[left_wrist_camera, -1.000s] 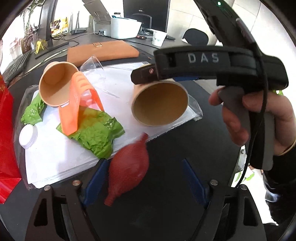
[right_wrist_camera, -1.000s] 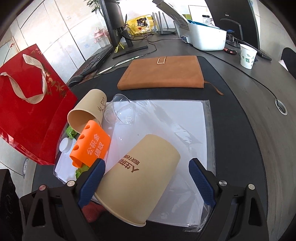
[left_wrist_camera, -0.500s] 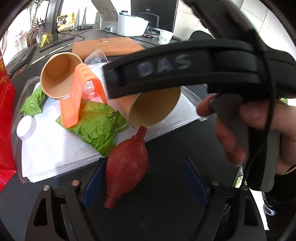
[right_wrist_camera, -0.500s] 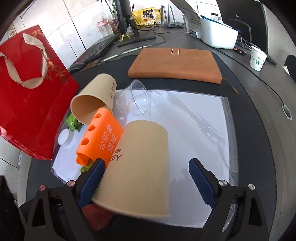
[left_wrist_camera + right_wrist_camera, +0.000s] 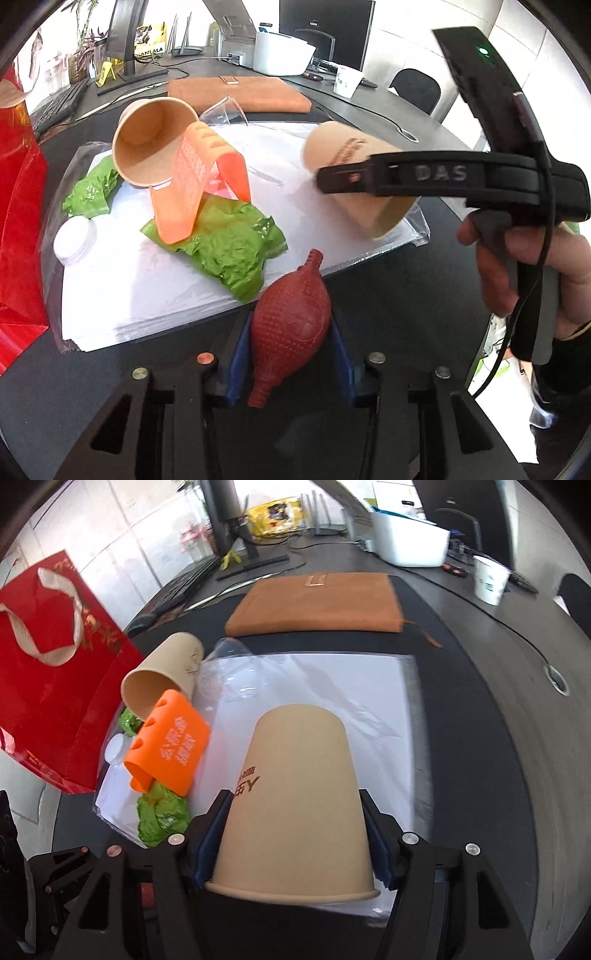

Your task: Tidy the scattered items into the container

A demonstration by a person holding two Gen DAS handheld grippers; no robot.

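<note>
My left gripper [image 5: 291, 354] is shut on a dark red rubber bulb [image 5: 291, 325] at the near edge of a bagged white paper stack [image 5: 147, 280]. My right gripper [image 5: 295, 834] is shut on a tan paper cup [image 5: 295, 812], which lies with its base pointing away; the cup also shows in the left wrist view [image 5: 362, 184]. A second paper cup [image 5: 162, 675], an orange holder [image 5: 170, 746], crumpled green wrappers [image 5: 225, 251], a white cap [image 5: 74, 240] and a clear plastic cup [image 5: 229, 672] lie on the paper. A red gift bag [image 5: 48, 664] stands at the left.
A brown leather folder [image 5: 317, 605] lies beyond the paper. Further back on the dark desk are a white box [image 5: 410, 542], a white paper cup [image 5: 489, 579], a monitor stand, keyboard and cables. The right hand and its gripper body [image 5: 443, 181] reach across the left wrist view.
Both grippers have closed: the left one on the red bulb, the right one on the tan cup. The cup has turned so that its base points away from the right camera.
</note>
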